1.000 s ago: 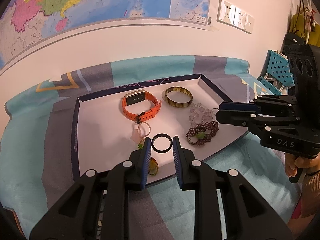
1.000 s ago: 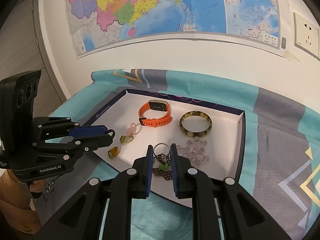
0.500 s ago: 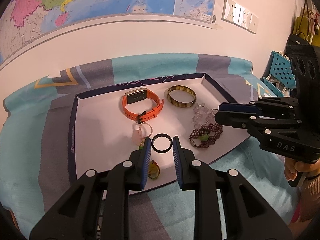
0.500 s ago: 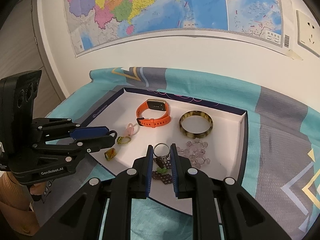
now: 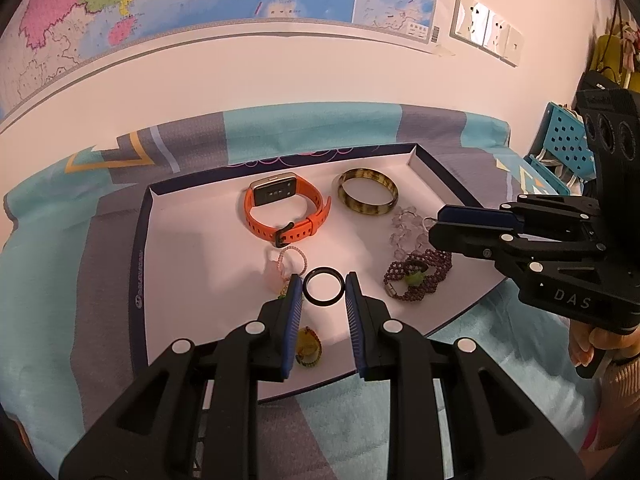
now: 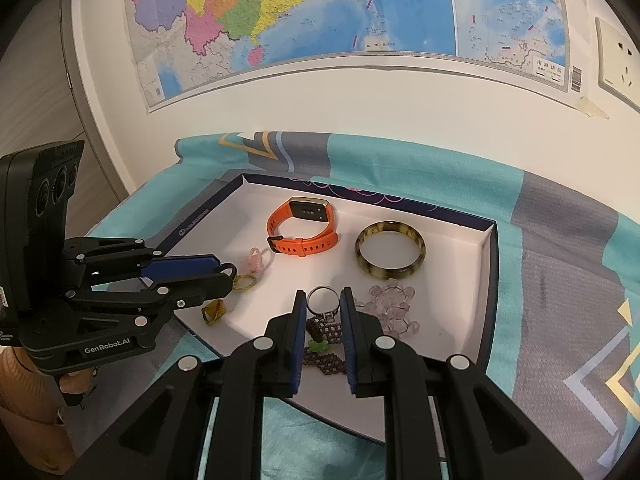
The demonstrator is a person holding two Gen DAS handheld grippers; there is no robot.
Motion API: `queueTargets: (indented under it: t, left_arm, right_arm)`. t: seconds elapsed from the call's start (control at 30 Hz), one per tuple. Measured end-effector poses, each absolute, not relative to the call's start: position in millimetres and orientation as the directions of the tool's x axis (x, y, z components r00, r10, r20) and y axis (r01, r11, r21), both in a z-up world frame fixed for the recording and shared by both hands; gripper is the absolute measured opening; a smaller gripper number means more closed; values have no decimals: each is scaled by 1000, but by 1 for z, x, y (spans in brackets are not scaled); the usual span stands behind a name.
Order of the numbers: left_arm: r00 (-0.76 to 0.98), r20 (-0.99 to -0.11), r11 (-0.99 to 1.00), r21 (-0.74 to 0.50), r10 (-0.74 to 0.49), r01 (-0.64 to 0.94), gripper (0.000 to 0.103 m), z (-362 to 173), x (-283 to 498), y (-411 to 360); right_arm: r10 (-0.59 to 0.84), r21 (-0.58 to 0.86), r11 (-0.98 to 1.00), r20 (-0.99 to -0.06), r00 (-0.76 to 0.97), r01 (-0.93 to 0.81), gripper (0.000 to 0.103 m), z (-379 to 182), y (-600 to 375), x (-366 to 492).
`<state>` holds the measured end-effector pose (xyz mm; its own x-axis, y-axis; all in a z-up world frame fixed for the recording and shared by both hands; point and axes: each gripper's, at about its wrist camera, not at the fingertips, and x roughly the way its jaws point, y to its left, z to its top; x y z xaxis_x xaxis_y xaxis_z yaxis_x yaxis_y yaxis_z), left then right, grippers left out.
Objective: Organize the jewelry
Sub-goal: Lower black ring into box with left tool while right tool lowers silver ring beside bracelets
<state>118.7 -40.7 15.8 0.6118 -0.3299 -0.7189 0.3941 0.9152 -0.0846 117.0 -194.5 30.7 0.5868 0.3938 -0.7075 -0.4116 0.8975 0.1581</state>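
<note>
Gripping a black ring (image 5: 323, 291) between the left gripper (image 5: 323, 294) pads and a silver ring (image 6: 323, 300) between the right gripper (image 6: 323, 304) pads, both above a white tray (image 5: 192, 240) on a teal cloth (image 6: 560, 280). Lying in the tray: orange watch (image 5: 286, 210), mottled bangle (image 5: 368, 197), clear bead bracelet (image 5: 404, 232), purple bead bracelet (image 5: 416, 276).

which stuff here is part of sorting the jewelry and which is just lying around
Part of the job:
black ring in left gripper
silver ring in right gripper
orange watch
brown bangle
clear bead bracelet
tray

Just there:
wall map
wall socket
blue basket
</note>
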Motion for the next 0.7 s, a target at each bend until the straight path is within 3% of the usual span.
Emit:
queueTargets:
  t: [0.7]
  left_arm:
    - [596,-739,924,-92,-314,372,22,8,131,-41]
  right_arm:
    - [382,161,904,-720,579,-397,15,24,-195,127]
